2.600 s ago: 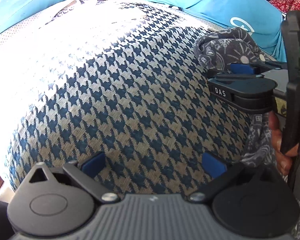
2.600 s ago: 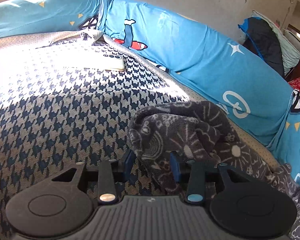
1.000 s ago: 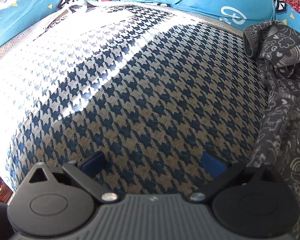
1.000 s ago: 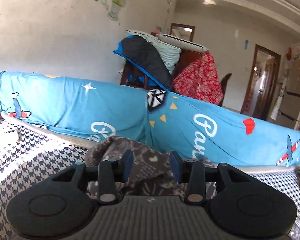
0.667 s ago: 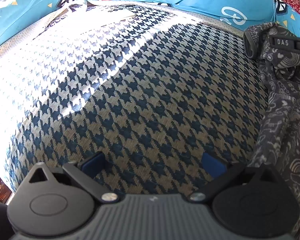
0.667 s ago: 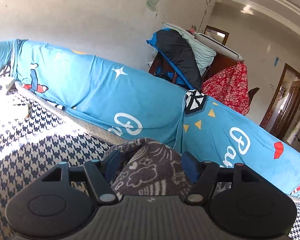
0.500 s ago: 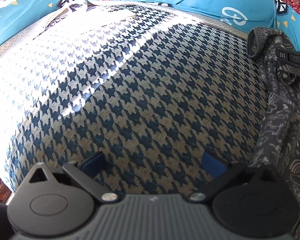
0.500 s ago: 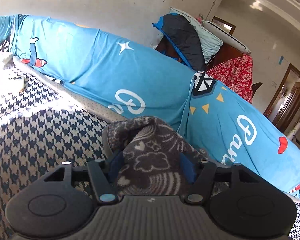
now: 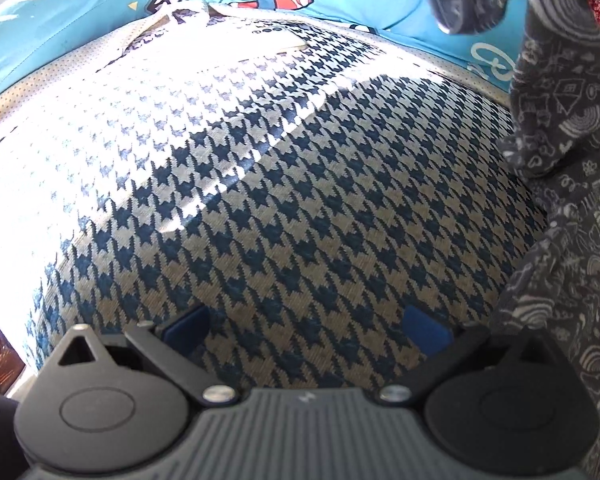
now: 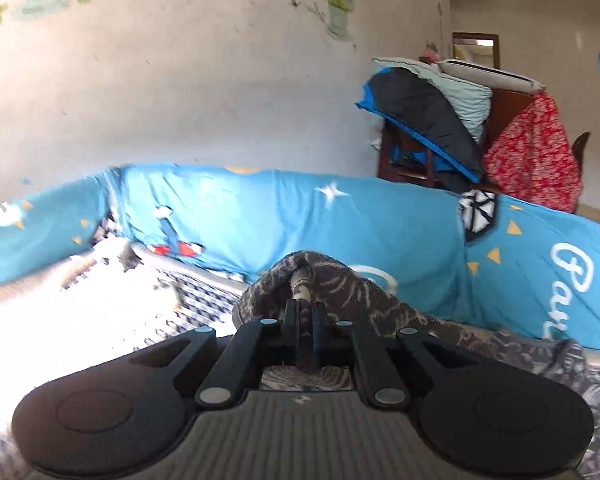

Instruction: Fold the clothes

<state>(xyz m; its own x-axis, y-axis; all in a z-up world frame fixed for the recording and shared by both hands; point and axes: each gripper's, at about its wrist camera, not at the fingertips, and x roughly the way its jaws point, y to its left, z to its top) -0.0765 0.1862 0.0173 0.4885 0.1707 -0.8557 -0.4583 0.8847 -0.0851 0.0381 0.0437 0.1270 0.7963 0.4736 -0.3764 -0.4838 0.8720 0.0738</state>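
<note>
Left wrist view: the left tongs (image 9: 306, 326) stand wide apart, empty, above the houndstooth sofa seat (image 9: 260, 200); the grey patterned garment (image 9: 560, 128) hangs to their right, lifted at the top.

Right wrist view: the right tongs (image 10: 305, 330), having just closed, pinch a fold of that garment (image 10: 324, 280), which drapes ahead and rightward before the blue sofa cover (image 10: 380, 220).

White cursive lettering on the blue cover (image 10: 540, 264) reads partly, beginning "Par"; the rest is cut off.
</note>
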